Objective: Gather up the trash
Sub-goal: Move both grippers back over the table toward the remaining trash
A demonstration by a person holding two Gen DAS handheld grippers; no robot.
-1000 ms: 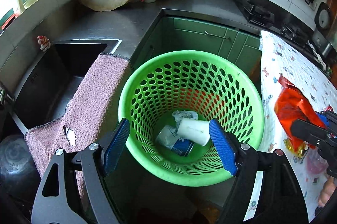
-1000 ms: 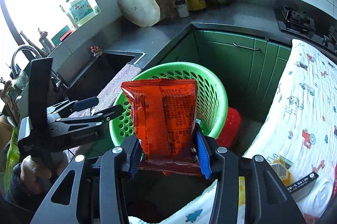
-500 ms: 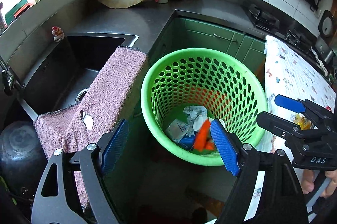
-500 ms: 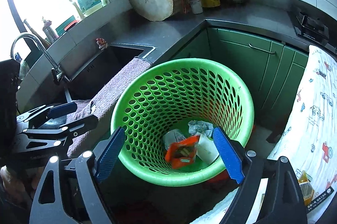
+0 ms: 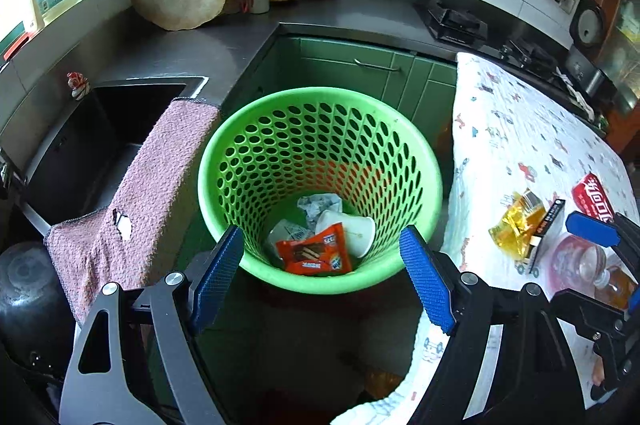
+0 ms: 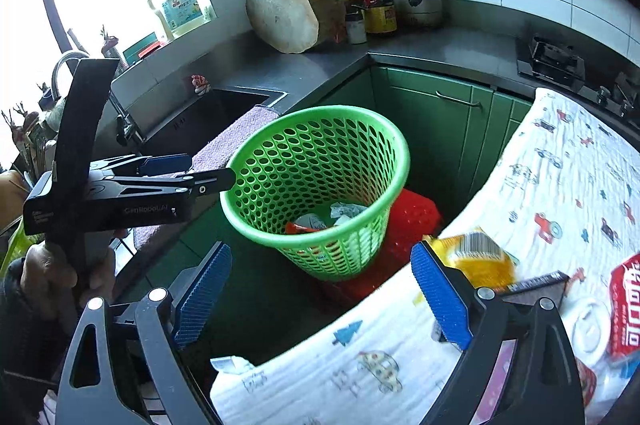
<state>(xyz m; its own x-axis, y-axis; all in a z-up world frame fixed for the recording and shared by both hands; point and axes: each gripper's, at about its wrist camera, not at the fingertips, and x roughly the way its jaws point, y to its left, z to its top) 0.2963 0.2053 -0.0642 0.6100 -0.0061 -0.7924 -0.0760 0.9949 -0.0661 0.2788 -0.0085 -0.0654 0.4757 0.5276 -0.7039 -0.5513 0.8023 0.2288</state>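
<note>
Left gripper stands wide with nothing between its pads, hovering over the near rim of the basket. It carries no load; judged from its pose, it waits clear of the opening so the other hand can work. A hand grips its handle at the left edge of the right wrist view.

At far left a pink towel hangs over the sink edge, just beside the basket. The basket sits on the floor between counter and table, within reach of both hands, which suits a drop from either side. Inside it lie a red wrapper, a white cup, crumpled paper and a small pouch. The wrapper rests on top, against the cup.

Right gripper has just been opening and now stands wide, nothing between its pads. It points toward the table edge, probably to take the next piece.

Trash left on the table cloth, left to right: a yellow packet, a dark box touching it, a red label, and a clear bottle in the left wrist view. The yellow packet lies nearest the right gripper's right pad and is the likely next pick. Its crinkled film may slip, so a grip across its middle is advisable.
</note>
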